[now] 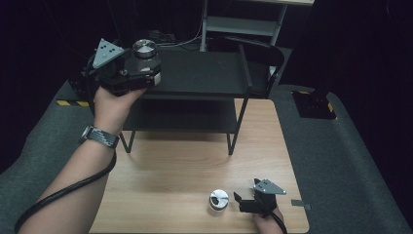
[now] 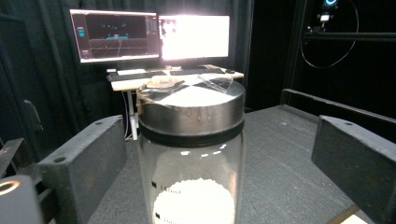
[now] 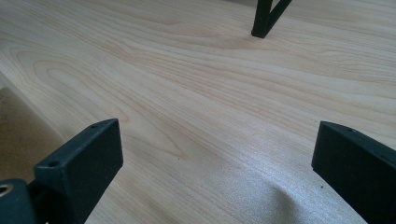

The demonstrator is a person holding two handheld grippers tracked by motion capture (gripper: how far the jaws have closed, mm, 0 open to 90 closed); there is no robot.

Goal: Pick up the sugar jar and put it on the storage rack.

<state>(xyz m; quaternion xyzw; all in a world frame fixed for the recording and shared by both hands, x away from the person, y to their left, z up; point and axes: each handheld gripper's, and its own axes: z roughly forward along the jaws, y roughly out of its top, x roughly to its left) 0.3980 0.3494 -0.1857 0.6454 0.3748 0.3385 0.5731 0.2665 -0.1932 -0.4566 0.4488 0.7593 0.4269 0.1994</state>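
Left tongs (image 1: 148,63) are raised at the top tier of the black two-tier shelf (image 1: 204,73), held in the person's left hand (image 1: 113,105), which wears a wristwatch (image 1: 100,136). In the left gripper view, a clear glass jar (image 2: 191,158) with a metal lid (image 2: 190,109) stands upright on the shelf's dark top between the two black jaws; visible gaps on both sides, so the pads do not press on it: left tongs released. White powder or granules (image 2: 194,200) fill the lower part of the jar, and printed graduation marks show on the glass, too small to read. Behind it, two monitors (image 2: 149,35) on a far table. Right tongs (image 1: 237,199) rest low at the near right of the wooden desk (image 1: 185,161), jaws spread wide with nothing between them in the right gripper view, bare wood grain below. A second small jar with a metal lid (image 1: 218,199) stands on the desk just beside the right tongs, apart from the jaws. One shelf leg (image 3: 261,18) shows ahead of the right tongs.
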